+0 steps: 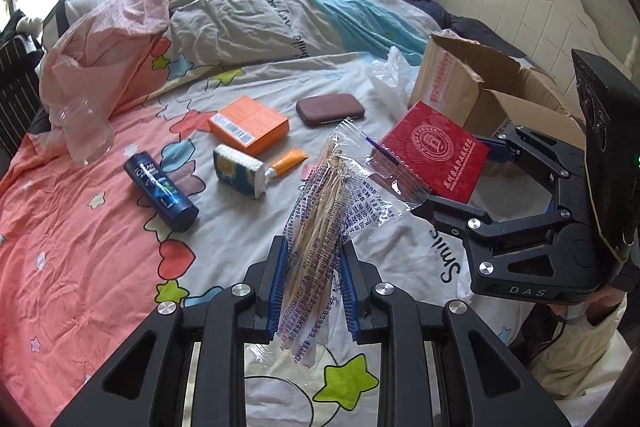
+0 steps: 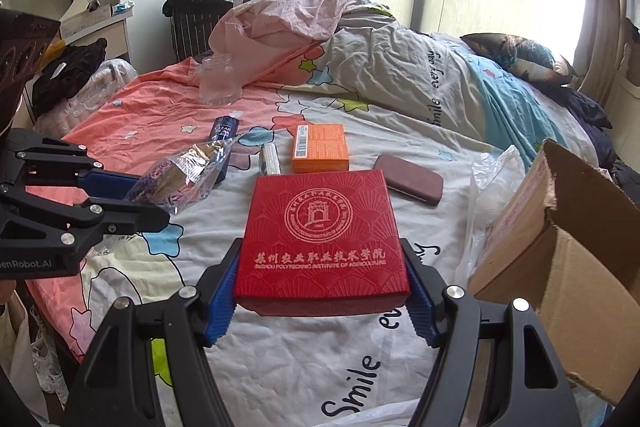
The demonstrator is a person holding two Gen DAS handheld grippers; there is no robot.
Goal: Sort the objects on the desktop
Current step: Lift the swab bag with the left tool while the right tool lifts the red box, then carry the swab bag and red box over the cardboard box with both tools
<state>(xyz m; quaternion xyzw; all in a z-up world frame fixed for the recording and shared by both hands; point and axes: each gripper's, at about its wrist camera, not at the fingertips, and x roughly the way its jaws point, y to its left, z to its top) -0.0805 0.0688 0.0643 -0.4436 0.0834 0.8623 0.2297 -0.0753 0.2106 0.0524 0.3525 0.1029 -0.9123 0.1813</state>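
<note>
Both grippers are loaded and lifted above the bedspread. The right gripper (image 2: 320, 301) has its jaws spread wide and closed on the sides of the red box (image 2: 322, 231), which fills the lower centre of the right wrist view. The left gripper (image 1: 314, 291) has its jaws drawn narrow, pinching a clear packet (image 1: 320, 227) of sticks at the centre of the left wrist view.

The carton (image 2: 560, 267) stands open at the right edge of the right wrist view, just beside the red box. What it holds is hidden, so how much has already gone in cannot be told; I judge it the likely place for both held items.

Left loose on the bedspread (image 1: 100, 267), across the middle of the left wrist view: orange box (image 1: 249, 125), brown case (image 1: 330, 109), blue bottle (image 1: 161, 191), tissue pack (image 1: 239, 171), orange tube (image 1: 286, 163) and, at upper left, a glass jar (image 1: 84, 135).
</note>
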